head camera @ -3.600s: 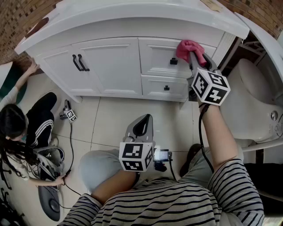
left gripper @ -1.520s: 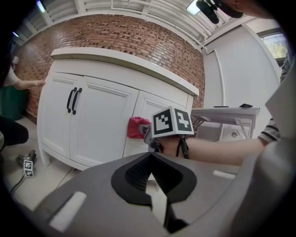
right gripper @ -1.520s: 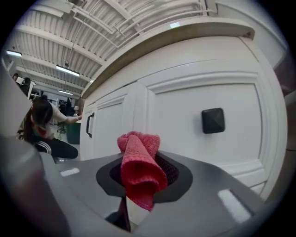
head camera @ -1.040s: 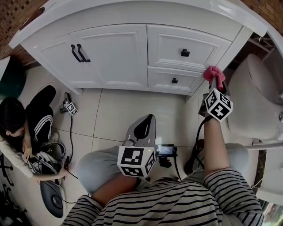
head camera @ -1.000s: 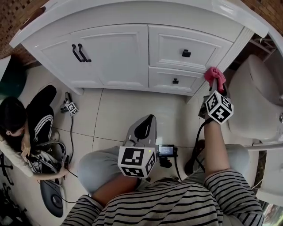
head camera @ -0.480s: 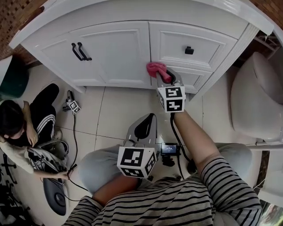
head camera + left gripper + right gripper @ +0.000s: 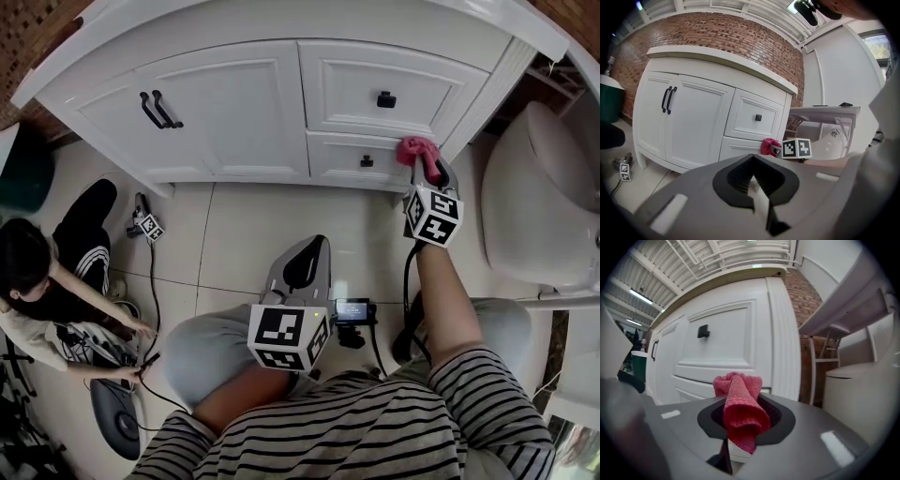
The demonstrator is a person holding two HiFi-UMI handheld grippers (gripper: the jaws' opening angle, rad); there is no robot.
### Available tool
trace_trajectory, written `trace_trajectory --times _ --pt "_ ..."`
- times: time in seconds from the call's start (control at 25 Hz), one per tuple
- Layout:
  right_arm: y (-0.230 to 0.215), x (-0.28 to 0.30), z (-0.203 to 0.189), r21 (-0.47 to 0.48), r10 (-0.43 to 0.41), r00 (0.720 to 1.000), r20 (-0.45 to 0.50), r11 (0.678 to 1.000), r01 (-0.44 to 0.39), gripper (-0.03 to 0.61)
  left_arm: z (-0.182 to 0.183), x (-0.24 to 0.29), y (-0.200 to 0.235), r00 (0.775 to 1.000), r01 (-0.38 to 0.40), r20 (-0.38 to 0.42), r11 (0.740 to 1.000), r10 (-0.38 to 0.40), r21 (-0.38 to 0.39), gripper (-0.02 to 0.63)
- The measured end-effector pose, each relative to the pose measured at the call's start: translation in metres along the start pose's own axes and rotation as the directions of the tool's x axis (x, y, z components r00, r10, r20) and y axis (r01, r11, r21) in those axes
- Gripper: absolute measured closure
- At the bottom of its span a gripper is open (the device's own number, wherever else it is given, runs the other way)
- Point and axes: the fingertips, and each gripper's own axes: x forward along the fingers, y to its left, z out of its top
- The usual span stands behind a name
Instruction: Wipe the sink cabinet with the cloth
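Observation:
The white sink cabinet (image 7: 234,112) stands ahead, with two doors on the left and two drawers on the right. A pink cloth (image 7: 415,150) presses against the right end of the lower drawer (image 7: 361,159), near the corner post. My right gripper (image 7: 422,161) is shut on the cloth (image 7: 740,404), which bunches out past the jaws toward the drawer front (image 7: 726,343). My left gripper (image 7: 298,270) rests low over my knee, shut and holding nothing (image 7: 752,180). The left gripper view shows the cloth (image 7: 769,146) from the side.
A white toilet (image 7: 539,197) stands close on the right of the cabinet. On the floor at left sits a person (image 7: 47,272) with cables, a marker cube (image 7: 145,225) and a green bin (image 7: 21,169). A small device (image 7: 352,309) lies by my knees.
Half a second ago the cloth was at the lower drawer's left end. My right gripper has swept it rightward along the drawer to the right end. The left gripper stayed put.

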Motion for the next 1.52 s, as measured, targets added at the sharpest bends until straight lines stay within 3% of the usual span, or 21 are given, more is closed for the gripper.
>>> trace_trajectory --times 0.16,0.24,0.28,0.36,0.48,0.6,0.76,0.92,1.08,1.32,1.4,1.44,1.52 --pt "-0.069 -0.016 -0.012 0.081 -0.189 0.981 -0.052 0.978 0.193 0.485 -0.001 0.000 -0.001 1.000 -0.007 -0.002 1.000 0.007 0.003 0.614" --pt "-0.067 -0.022 -0.012 0.114 -0.198 0.979 -0.055 0.972 0.203 0.488 0.000 -0.001 -0.001 1.000 -0.008 0.002 1.000 0.008 0.003 0.614" --pt "-0.049 -0.022 -0.011 0.117 -0.155 0.987 -0.045 0.980 0.159 0.488 0.001 -0.001 -0.001 1.000 -0.008 0.005 1.000 0.008 0.003 0.614" --pt "0.018 -0.017 -0.012 0.090 0.011 1.000 -0.026 0.996 -0.008 0.488 0.002 -0.002 -0.001 1.000 -0.006 0.013 1.000 0.006 0.002 0.614" --pt "0.133 0.000 -0.026 0.027 0.267 0.962 -0.052 0.964 -0.266 0.488 0.003 -0.001 0.001 1.000 -0.008 0.020 1.000 0.008 -0.009 0.614" --pt "0.190 0.028 -0.049 -0.041 0.330 0.935 -0.129 0.941 -0.337 0.486 0.003 -0.004 0.005 1.000 -0.015 0.019 1.000 0.016 -0.027 0.614" --pt "0.185 0.041 -0.058 -0.086 0.305 0.938 -0.161 0.943 -0.322 0.486 0.003 -0.005 0.012 0.999 -0.031 0.021 0.999 0.031 -0.040 0.614" --pt "0.127 0.030 -0.061 -0.022 0.223 0.964 -0.142 0.973 -0.228 0.488 0.000 -0.001 0.012 1.000 -0.020 0.013 0.999 0.020 -0.039 0.614" --pt "0.075 0.024 -0.060 0.001 0.178 0.978 -0.109 0.984 -0.179 0.485 -0.003 0.001 0.006 1.000 -0.010 0.005 1.000 0.010 -0.024 0.614" --pt "-0.020 0.011 -0.078 0.017 -0.028 0.989 -0.147 0.999 0.031 0.476 -0.005 0.002 0.008 1.000 -0.023 0.002 0.999 0.023 -0.027 0.614" --pt "-0.046 -0.004 -0.088 0.084 -0.140 0.976 -0.167 0.984 0.155 0.488 -0.004 0.001 0.011 1.000 -0.025 0.005 0.999 0.025 -0.028 0.614" --pt "-0.048 -0.010 -0.094 0.118 -0.158 0.972 -0.176 0.977 0.180 0.488 -0.003 0.001 0.011 1.000 -0.024 0.007 0.999 0.024 -0.030 0.614" --pt "-0.011 -0.010 -0.103 0.119 -0.069 0.983 -0.168 0.989 0.090 0.488 -0.003 0.001 0.012 1.000 -0.020 0.011 0.999 0.021 -0.034 0.614"
